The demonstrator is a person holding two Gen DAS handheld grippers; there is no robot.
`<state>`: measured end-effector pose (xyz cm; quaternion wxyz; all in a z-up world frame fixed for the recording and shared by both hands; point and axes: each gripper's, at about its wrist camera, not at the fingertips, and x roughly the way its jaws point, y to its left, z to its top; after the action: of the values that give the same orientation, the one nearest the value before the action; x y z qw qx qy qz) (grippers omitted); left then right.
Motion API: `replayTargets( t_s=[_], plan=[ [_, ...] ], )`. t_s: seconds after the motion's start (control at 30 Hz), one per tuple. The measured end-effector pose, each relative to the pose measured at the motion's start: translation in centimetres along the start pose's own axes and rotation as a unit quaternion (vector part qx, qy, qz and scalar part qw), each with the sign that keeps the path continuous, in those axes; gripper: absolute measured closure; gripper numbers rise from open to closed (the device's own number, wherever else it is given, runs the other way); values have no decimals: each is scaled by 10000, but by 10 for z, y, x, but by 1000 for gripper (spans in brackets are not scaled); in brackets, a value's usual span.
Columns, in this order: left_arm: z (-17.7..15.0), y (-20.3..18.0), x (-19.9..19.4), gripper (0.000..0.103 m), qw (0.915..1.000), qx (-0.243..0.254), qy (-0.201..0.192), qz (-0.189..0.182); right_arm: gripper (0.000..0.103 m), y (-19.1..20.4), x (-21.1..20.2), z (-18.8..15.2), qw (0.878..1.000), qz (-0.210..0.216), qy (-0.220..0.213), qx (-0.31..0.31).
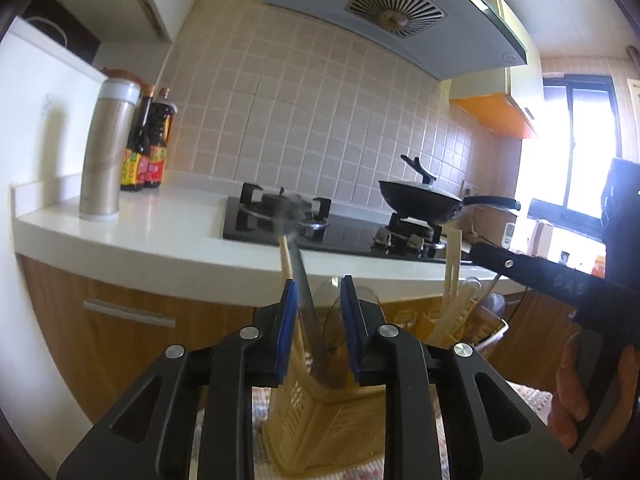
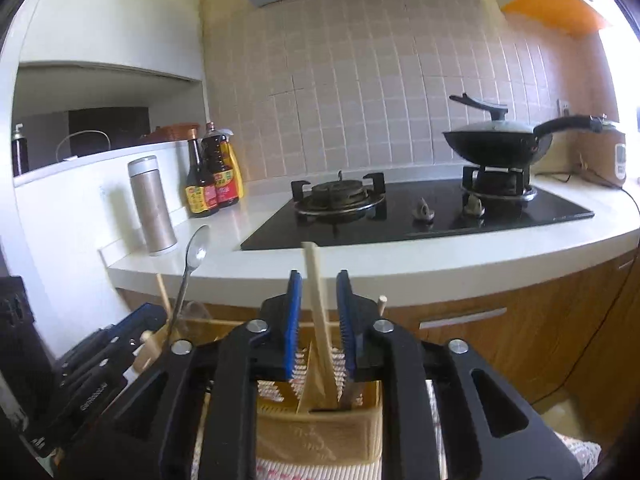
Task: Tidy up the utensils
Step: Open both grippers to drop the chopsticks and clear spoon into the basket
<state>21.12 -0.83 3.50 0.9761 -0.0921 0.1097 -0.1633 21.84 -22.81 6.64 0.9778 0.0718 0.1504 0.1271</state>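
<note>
A beige perforated utensil holder point(image 1: 320, 420) stands below both grippers; it also shows in the right wrist view point(image 2: 320, 428). My left gripper point(image 1: 318, 300) has its blue pads around a metal spoon handle point(image 1: 304, 292) that stands in the holder, with a gap on the right side. A chopstick point(image 1: 286, 256) stands beside it. In the right wrist view the spoon point(image 2: 194, 264) points upward. My right gripper point(image 2: 318, 296) has its pads on either side of a beige chopstick point(image 2: 316, 292) that stands in the holder, without touching it.
A white counter point(image 2: 224, 248) holds a black gas hob point(image 2: 420, 208), a wok with lid point(image 2: 496, 140), a steel thermos point(image 2: 152, 204) and sauce bottles point(image 2: 212, 176). Wooden cabinet fronts point(image 1: 120, 320) lie below. The right gripper's body and the hand holding it point(image 1: 572, 384) are at the right.
</note>
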Motion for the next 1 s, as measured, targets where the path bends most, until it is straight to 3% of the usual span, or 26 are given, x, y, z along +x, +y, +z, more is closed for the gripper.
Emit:
replayTargets(
  t_s=[0.23, 0.37, 0.6, 0.77, 1.0],
  plan=[
    [0, 7, -15, 77, 9996, -221, 128, -80, 83, -8, -27, -2, 9995, 107, 226, 208],
    [13, 13, -25, 57, 9995, -309, 25, 28, 80, -8, -42, -2, 9991, 123, 346, 200],
    [34, 49, -27, 53, 9937, -1107, 118, -106, 80, -12, -68, -2, 9981, 260, 500, 258],
    [22, 42, -38, 52, 9934, -970, 550, -284, 80, -11, -81, -16, 9939, 434, 977, 258],
    [3, 43, -54, 52, 9843, -1218, 1201, -442, 80, 4, -81, -46, 9782, 775, 1923, 93]
  ],
)
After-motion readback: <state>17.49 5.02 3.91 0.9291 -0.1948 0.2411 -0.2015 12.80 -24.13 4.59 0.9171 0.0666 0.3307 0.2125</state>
